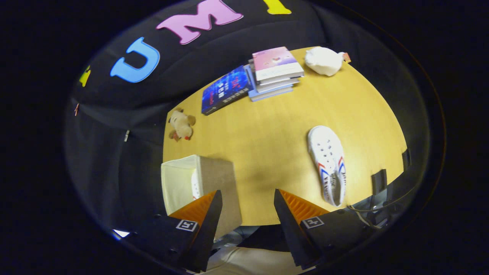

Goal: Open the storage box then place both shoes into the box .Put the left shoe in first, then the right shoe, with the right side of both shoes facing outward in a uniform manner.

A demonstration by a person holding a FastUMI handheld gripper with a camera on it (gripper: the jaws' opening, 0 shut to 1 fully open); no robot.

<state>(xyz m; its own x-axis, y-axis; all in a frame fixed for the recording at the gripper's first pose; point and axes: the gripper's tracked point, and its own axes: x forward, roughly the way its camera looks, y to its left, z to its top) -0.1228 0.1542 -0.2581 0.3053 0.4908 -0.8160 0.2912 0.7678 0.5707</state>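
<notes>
Above the near edge of the yellow wooden desk (pixel 275 126), the claw (pixel 247 200) hangs with its two fingers spread wide apart, nothing between them but bare desk. Just ahead of the left finger stands the beige fabric storage box (pixel 214 179), open on its side facing away from the desk's middle, with a white shoe (pixel 195 185) partly visible inside its pale lining. Beyond the right finger and a little off to its side lies the other white canvas shoe with red and blue side stripes (pixel 329 164), flat on the desk with its laces up. Farther back sit a small tan plush toy (pixel 182 124), a dark blue book (pixel 225 91), a stack of books with a pink cover on top (pixel 275 72), and a white plush lump (pixel 323 60).
</notes>
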